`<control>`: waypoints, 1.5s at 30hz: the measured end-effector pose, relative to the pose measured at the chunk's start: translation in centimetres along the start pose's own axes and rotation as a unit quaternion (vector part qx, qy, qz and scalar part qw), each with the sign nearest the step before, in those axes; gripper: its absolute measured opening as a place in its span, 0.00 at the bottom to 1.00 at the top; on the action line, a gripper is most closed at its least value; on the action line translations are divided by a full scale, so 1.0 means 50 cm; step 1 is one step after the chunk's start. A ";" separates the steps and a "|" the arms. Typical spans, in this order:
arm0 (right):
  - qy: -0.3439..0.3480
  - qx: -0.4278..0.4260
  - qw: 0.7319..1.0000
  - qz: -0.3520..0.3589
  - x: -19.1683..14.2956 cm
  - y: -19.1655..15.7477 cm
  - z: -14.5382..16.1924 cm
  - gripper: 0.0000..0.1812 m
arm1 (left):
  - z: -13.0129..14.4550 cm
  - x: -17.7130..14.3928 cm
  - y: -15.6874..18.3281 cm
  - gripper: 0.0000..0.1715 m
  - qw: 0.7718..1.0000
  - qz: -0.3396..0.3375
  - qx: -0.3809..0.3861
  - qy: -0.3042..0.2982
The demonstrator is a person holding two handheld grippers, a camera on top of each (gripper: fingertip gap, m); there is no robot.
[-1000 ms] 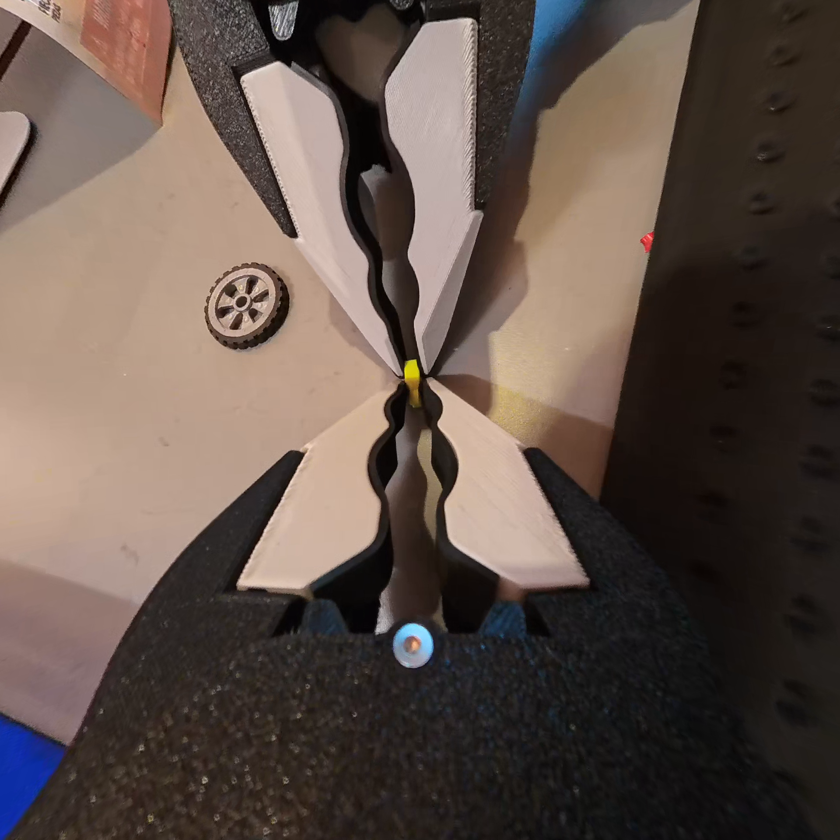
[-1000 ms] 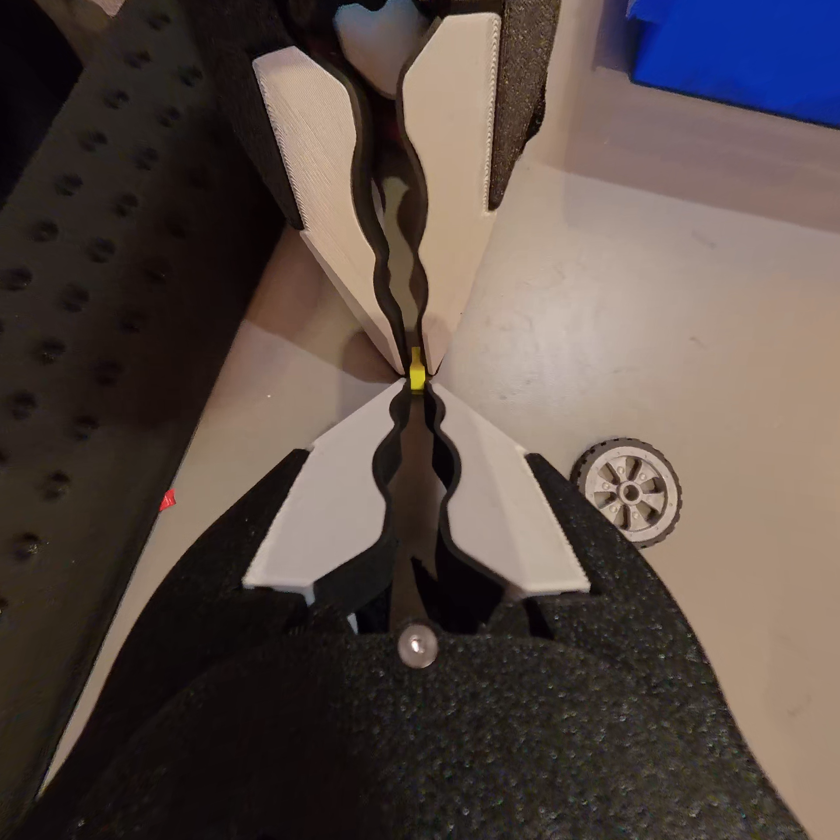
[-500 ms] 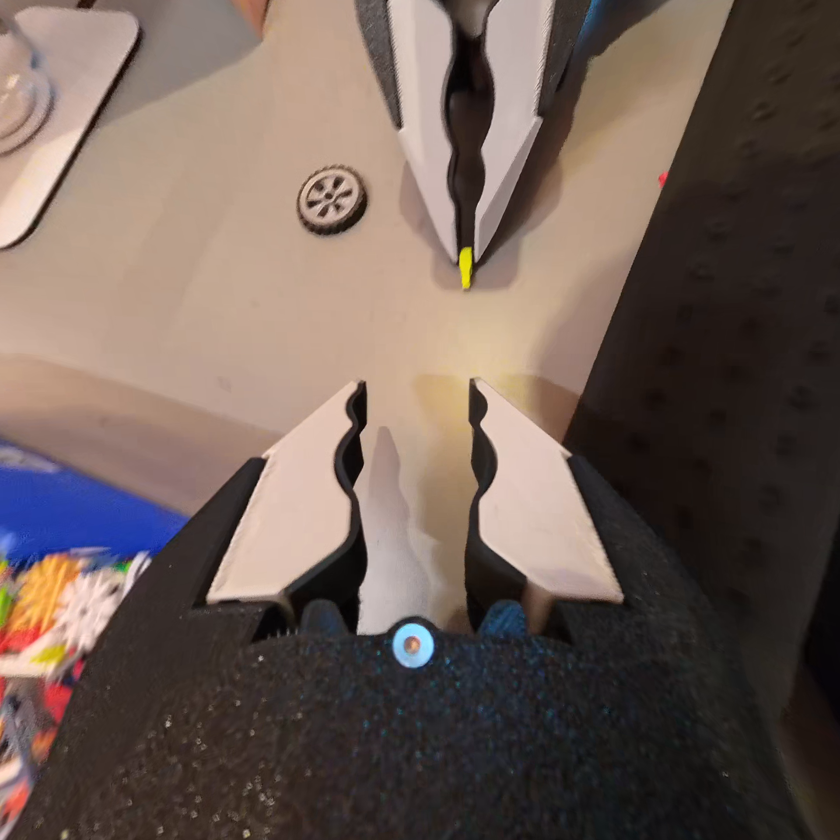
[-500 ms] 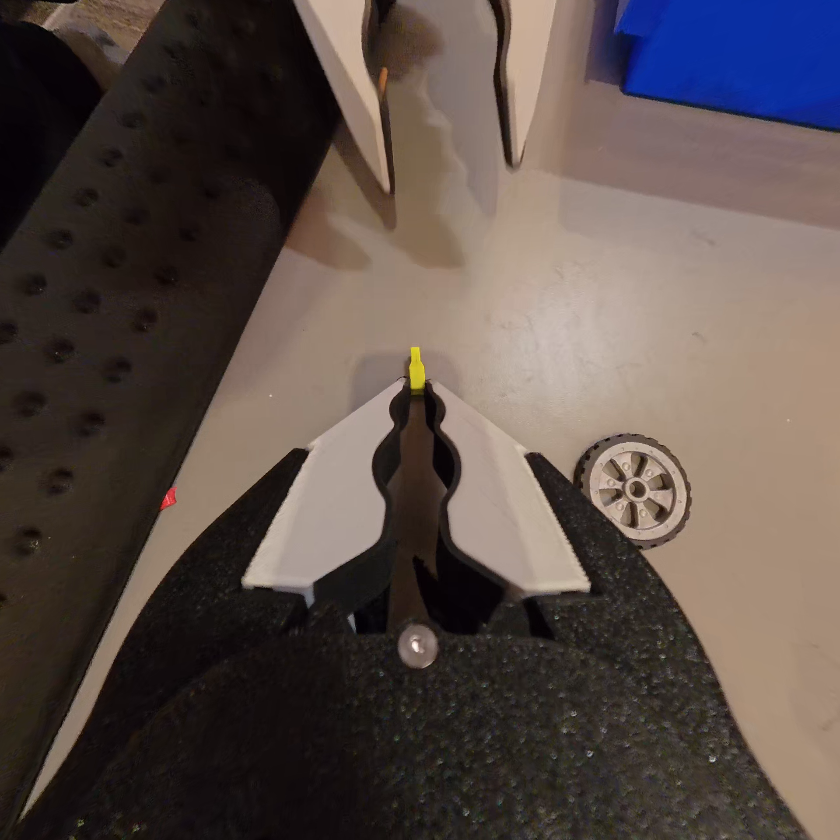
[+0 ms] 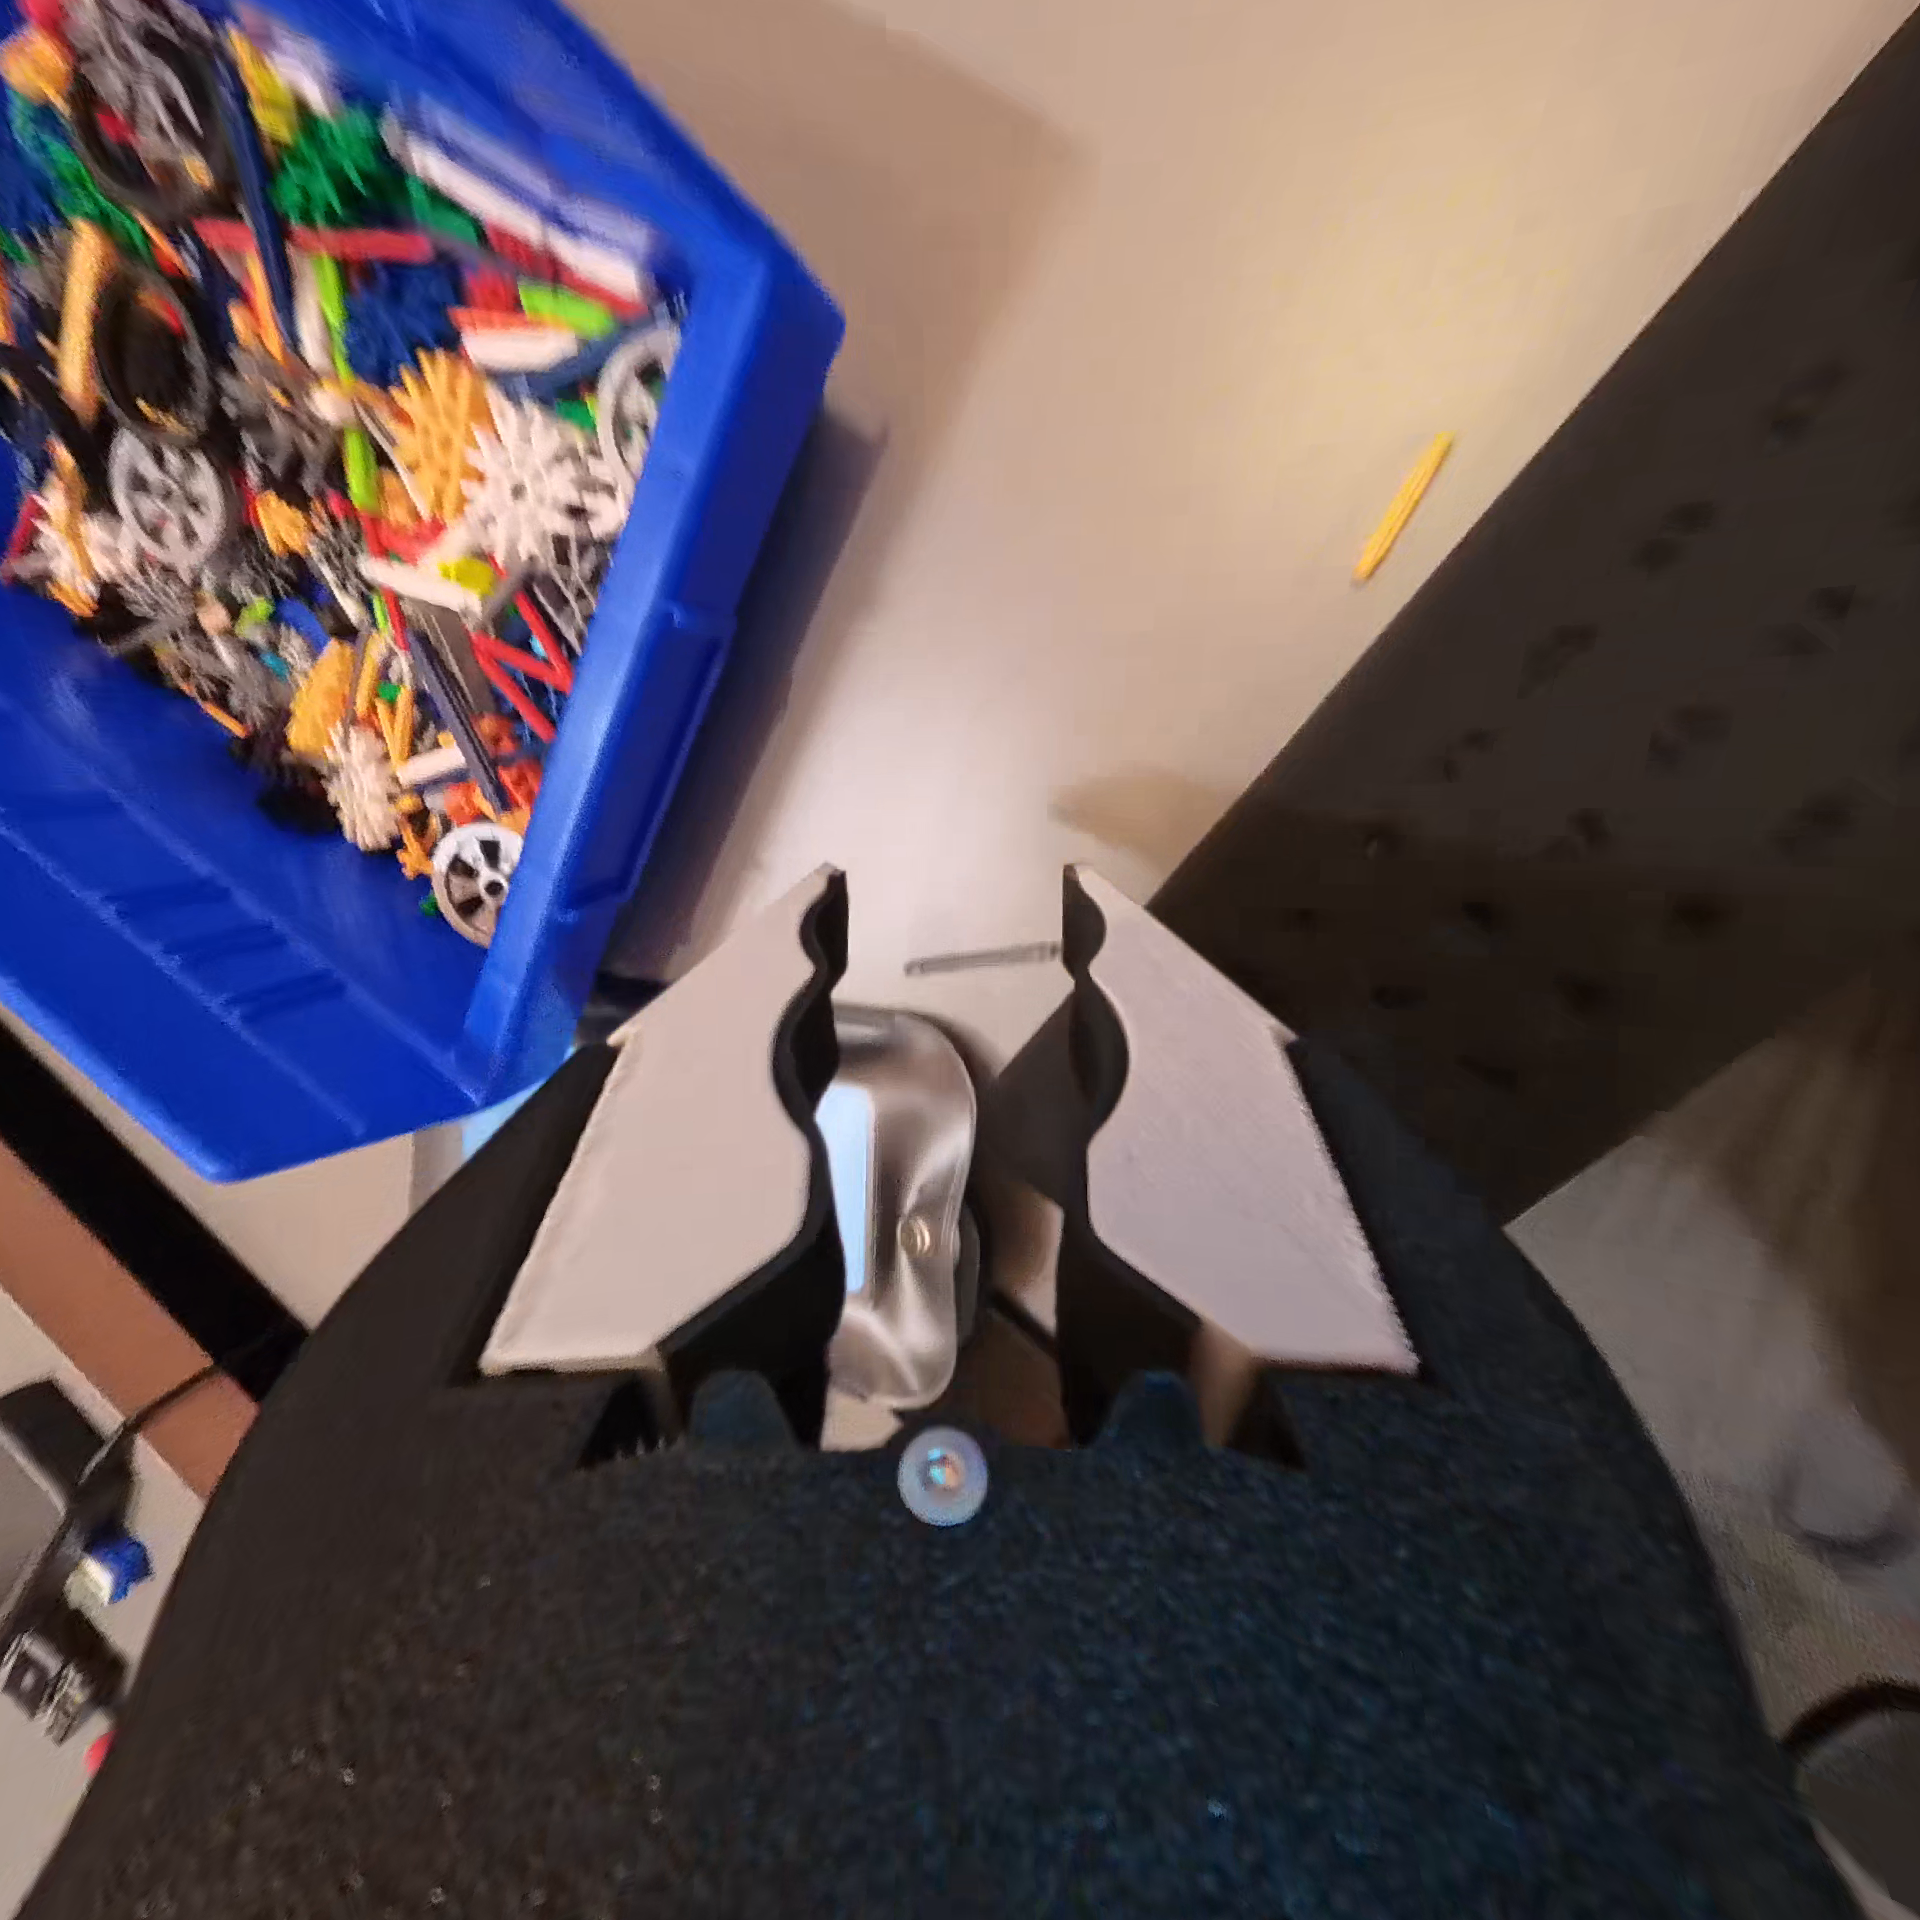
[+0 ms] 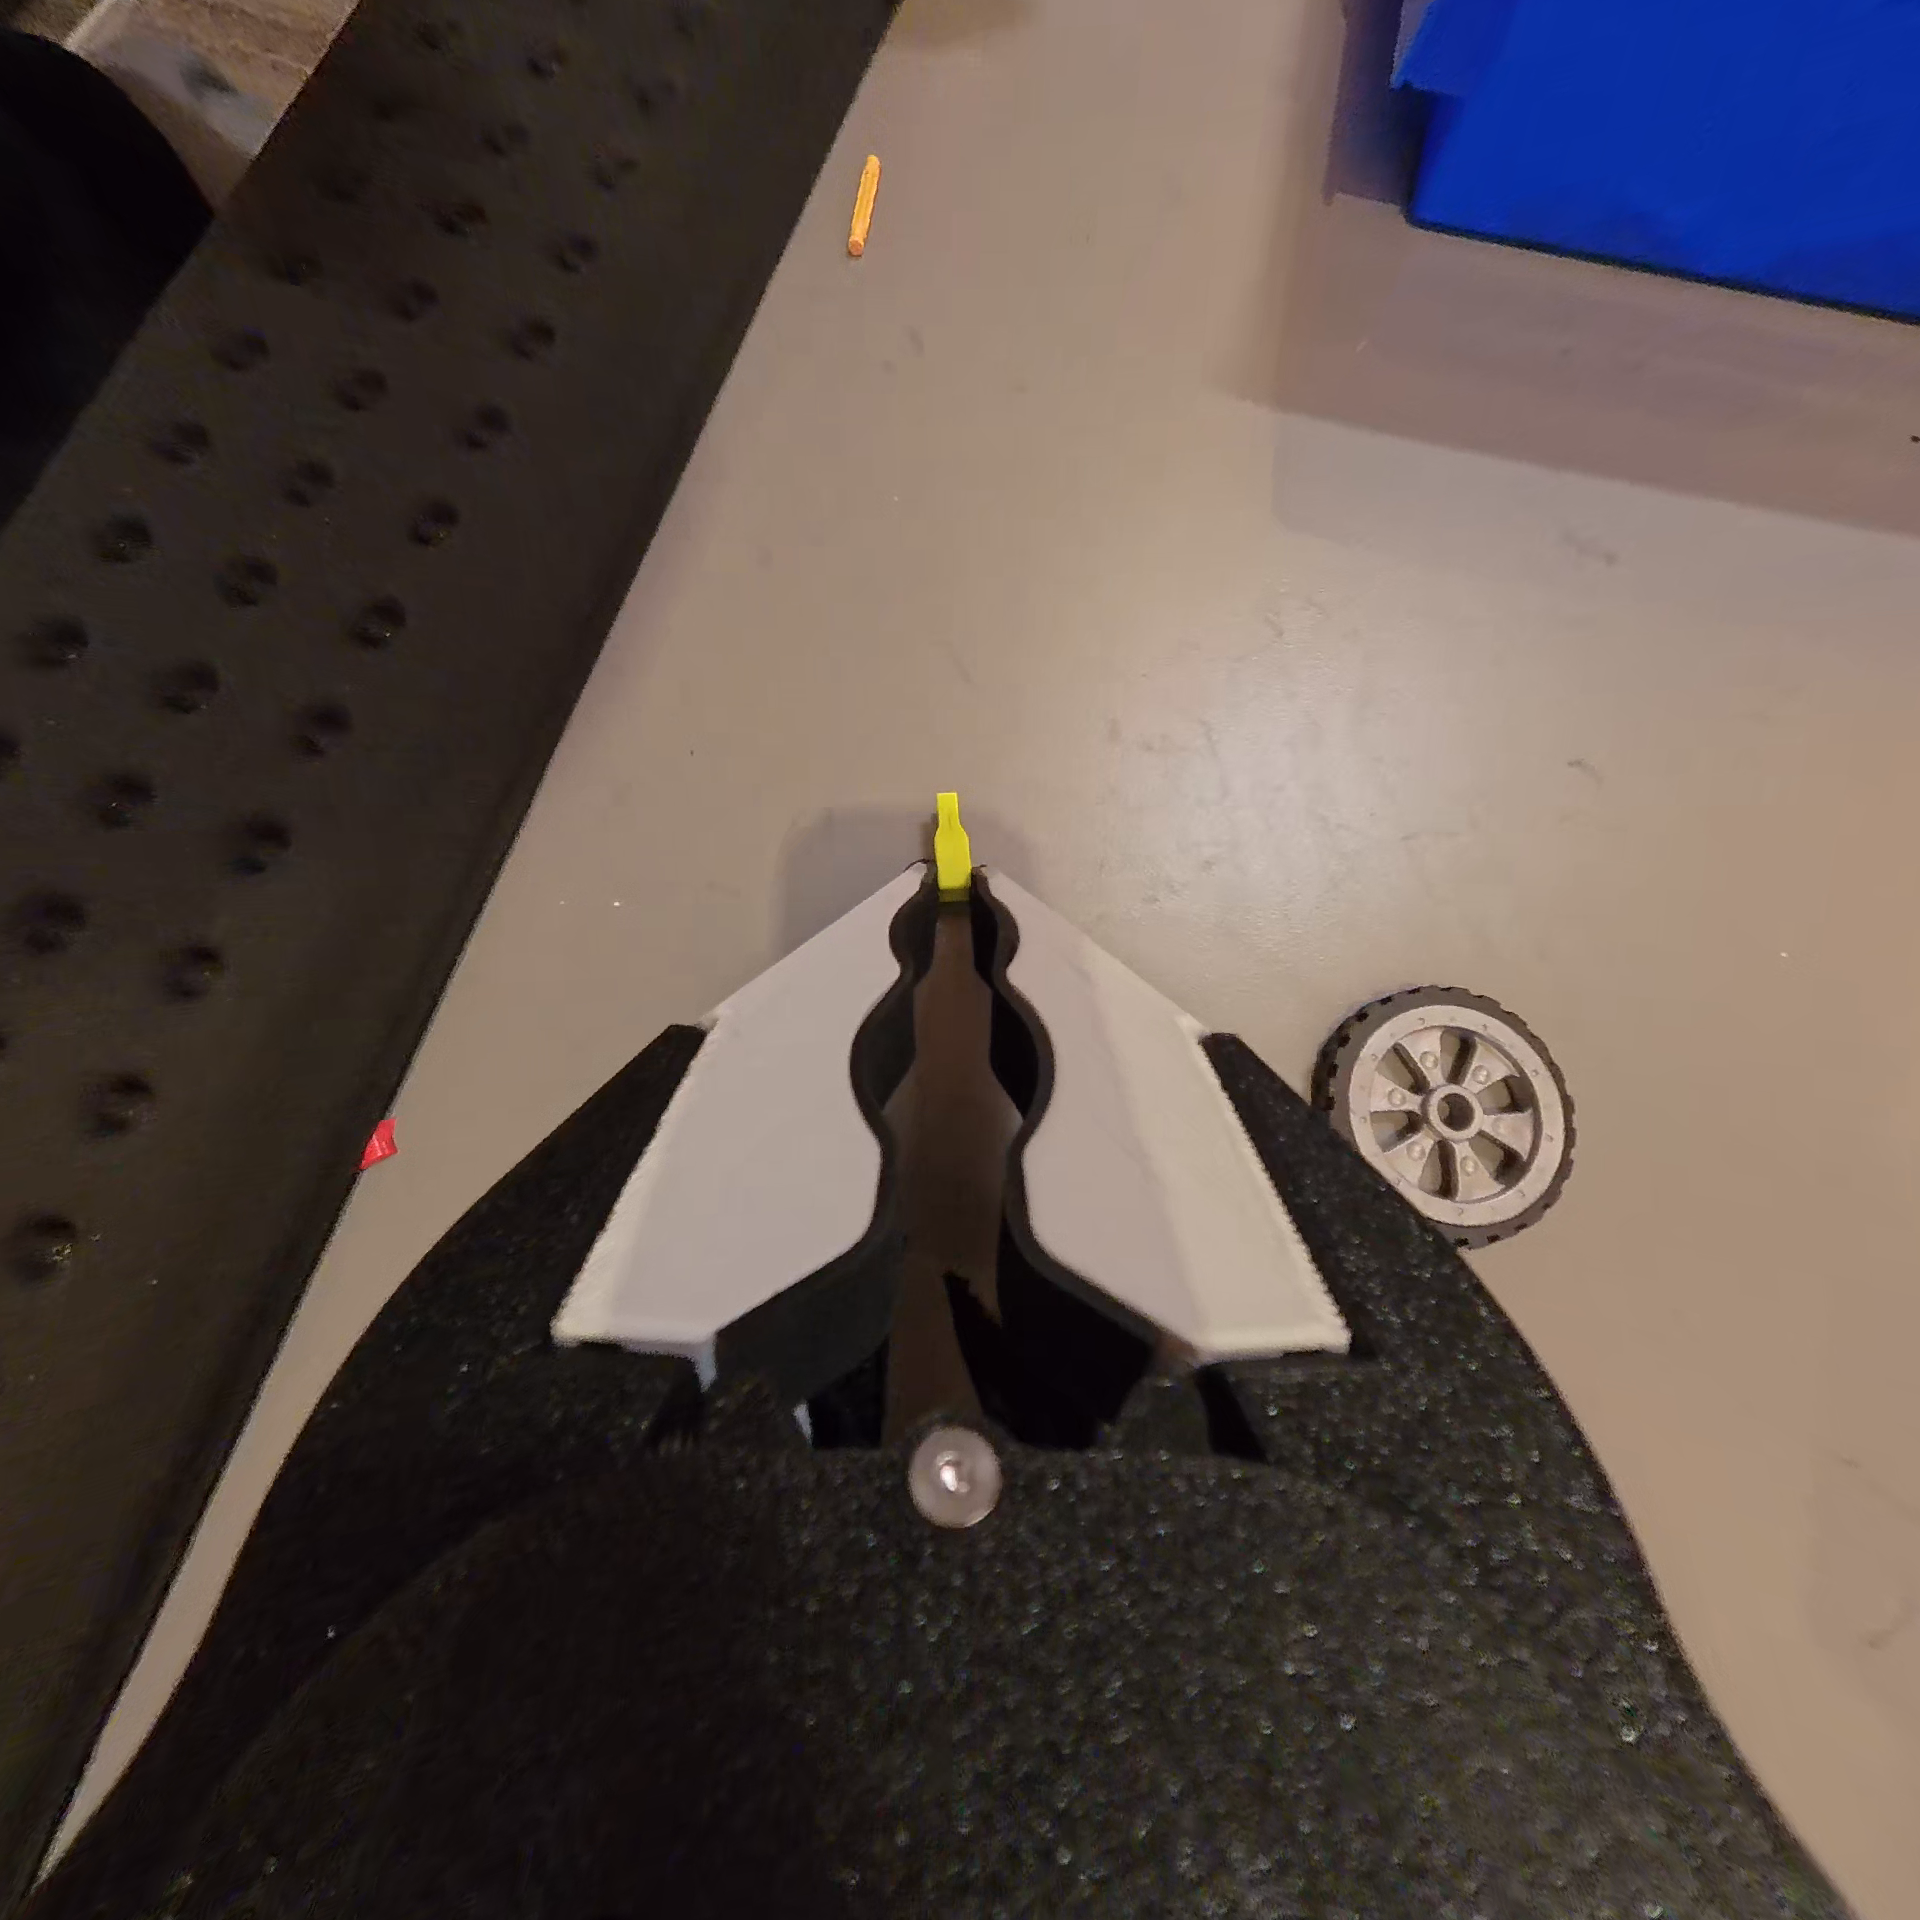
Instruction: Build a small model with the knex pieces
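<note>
My right gripper (image 6: 948, 883) is shut on a small yellow-green plastic piece (image 6: 948, 840), whose tip sticks out past the fingertips just above the beige tabletop (image 6: 1143, 644). A grey toy wheel with a black tyre (image 6: 1446, 1114) lies flat on the table just right of the right gripper. My left gripper (image 5: 951, 883) is open and empty, held above the table's edge near a blue bin (image 5: 623, 665) full of mixed colourful construction pieces. A thin grey rod (image 5: 982, 956) lies on the table between its fingertips. A shiny metal bracket (image 5: 899, 1184) shows between the left fingers, below the table edge.
A black perforated board (image 6: 260, 582) runs along the table's left side in the right wrist view and shows in the left wrist view (image 5: 1621, 790). An orange stick (image 6: 863, 204) lies beside it, also seen from the left (image 5: 1403, 506). A small red piece (image 6: 378, 1145) lies at the board's edge. The blue bin's wall (image 6: 1683, 135) stands far right. My hands' fingertips stand some 25 cm from each other. To the shiny metal bracket (image 5: 899, 1184): left tips about 10 cm, right tips about 35 cm.
The left gripper opened, let go of the yellow-green piece and drew back, swinging toward the blue bin. The right gripper keeps the piece and has hardly moved.
</note>
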State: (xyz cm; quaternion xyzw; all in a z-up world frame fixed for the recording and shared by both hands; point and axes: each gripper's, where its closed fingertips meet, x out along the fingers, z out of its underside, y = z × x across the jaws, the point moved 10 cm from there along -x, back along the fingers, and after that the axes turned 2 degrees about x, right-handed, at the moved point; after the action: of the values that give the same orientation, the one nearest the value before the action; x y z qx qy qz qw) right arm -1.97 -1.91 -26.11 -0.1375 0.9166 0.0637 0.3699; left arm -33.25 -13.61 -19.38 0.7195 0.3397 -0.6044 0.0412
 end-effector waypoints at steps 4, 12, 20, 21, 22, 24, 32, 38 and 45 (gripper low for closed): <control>0.001 -0.001 1.000 0.002 0.000 -0.001 0.001 0.03 | 0.029 0.029 -0.012 0.21 0.994 0.019 0.062 -0.091; 0.002 -0.002 1.000 0.000 -0.001 -0.002 0.002 0.03 | 0.053 0.081 -0.024 0.09 0.977 0.093 0.163 -0.100; 0.002 0.001 1.000 -0.005 -0.001 -0.001 0.001 0.03 | 0.063 0.083 -0.032 0.00 0.976 0.148 0.141 -0.076; 0.002 0.001 1.000 -0.005 -0.001 -0.001 0.001 0.03 | 0.063 0.083 -0.034 0.00 0.976 0.152 0.135 -0.073; 0.002 0.001 1.000 -0.004 -0.001 -0.001 0.001 0.03 | 0.064 0.084 -0.036 0.00 0.976 0.157 0.130 -0.071; 0.002 0.000 1.000 -0.004 -0.001 -0.001 0.002 0.03 | 0.064 0.084 -0.037 0.00 0.977 0.159 0.123 -0.067; 0.011 -0.009 1.000 0.007 -0.003 -0.006 0.000 0.03 | -0.034 0.062 0.005 0.00 0.988 0.127 0.069 0.062; 0.030 -0.036 0.999 -0.015 -0.003 -0.024 -0.013 0.03 | -0.157 0.041 0.151 0.00 0.967 0.084 0.184 0.157; 0.023 -0.118 0.991 -0.065 -0.007 -0.075 -0.076 0.03 | -0.184 0.055 0.239 0.00 0.937 0.032 0.272 0.215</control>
State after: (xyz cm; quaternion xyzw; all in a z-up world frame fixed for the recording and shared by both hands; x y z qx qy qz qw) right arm -3.14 -6.28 -23.21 -0.2411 0.8999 0.1437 0.3337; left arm -18.94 -17.23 -23.57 0.8267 0.1399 -0.5026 -0.2105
